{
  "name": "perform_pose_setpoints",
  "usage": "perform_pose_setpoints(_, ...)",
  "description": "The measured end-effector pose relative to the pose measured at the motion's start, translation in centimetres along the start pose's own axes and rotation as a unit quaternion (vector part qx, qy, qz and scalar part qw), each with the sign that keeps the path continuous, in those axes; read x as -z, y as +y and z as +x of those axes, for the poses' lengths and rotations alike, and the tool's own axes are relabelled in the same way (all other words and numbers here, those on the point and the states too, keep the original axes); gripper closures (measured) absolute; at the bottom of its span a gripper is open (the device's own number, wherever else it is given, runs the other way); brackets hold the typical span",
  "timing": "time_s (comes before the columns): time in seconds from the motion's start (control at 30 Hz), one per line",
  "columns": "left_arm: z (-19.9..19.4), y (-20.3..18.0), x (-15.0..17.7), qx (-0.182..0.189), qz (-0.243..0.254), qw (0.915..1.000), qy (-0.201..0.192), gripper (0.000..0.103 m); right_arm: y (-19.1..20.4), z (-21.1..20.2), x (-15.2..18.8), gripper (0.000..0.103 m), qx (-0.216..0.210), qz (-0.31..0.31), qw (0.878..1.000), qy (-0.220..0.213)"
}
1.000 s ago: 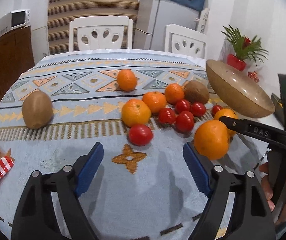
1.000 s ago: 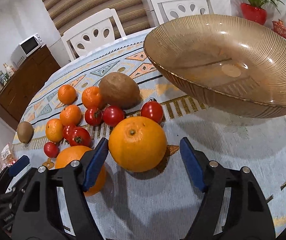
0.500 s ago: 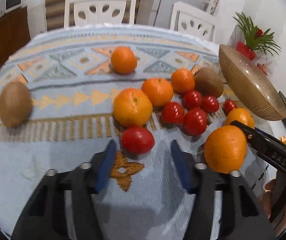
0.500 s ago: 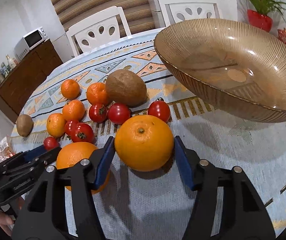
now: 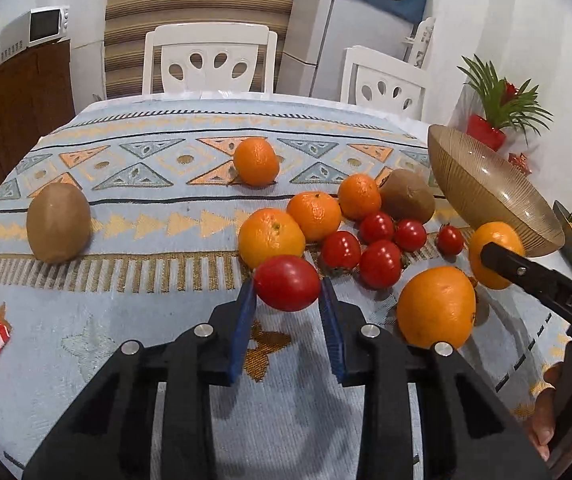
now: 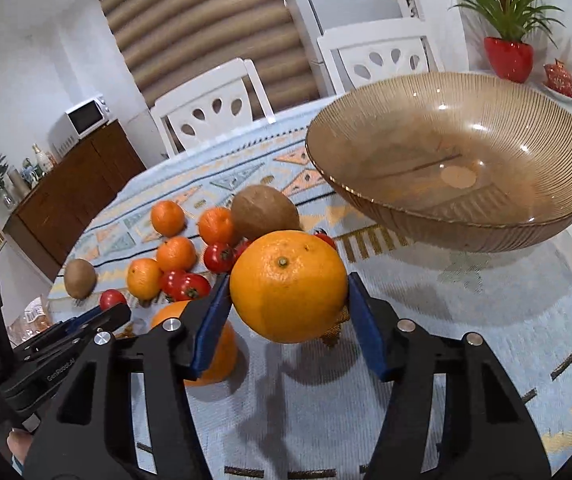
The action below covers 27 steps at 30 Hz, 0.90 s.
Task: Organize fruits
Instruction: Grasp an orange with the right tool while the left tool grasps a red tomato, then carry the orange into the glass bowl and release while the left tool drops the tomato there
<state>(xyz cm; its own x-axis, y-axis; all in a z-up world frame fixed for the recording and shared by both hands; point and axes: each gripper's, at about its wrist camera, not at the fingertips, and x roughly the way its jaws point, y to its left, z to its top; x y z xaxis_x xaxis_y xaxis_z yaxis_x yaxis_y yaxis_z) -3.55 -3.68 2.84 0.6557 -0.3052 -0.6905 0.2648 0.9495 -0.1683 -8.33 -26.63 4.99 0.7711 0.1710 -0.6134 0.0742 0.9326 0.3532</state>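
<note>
My right wrist view shows the inside of the glass bowl [image 6: 453,160] at upper right, bare; the left view catches only its ribbed underside. My right gripper [image 6: 289,292] is clamped on a large orange [image 6: 289,286] at centre frame. In the left view, my left gripper [image 5: 287,286] pinches a tomato [image 5: 287,283] at centre, raised off the tablecloth [image 5: 126,312]

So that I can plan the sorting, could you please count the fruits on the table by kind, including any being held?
Oranges: 6, counting the orange in the right gripper
Tomatoes: 6, counting the tomato in the left gripper
Kiwis: 2
Total: 14
</note>
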Motion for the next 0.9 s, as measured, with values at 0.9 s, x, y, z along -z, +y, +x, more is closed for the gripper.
perform_pose_setpoints(0.9,7.1,-22.3,-8.3,0.142,0.140,0.9788,0.048,0.072,-12.3,-3.1,-7.7,0.044,0.134,0.030,0.990,0.032)
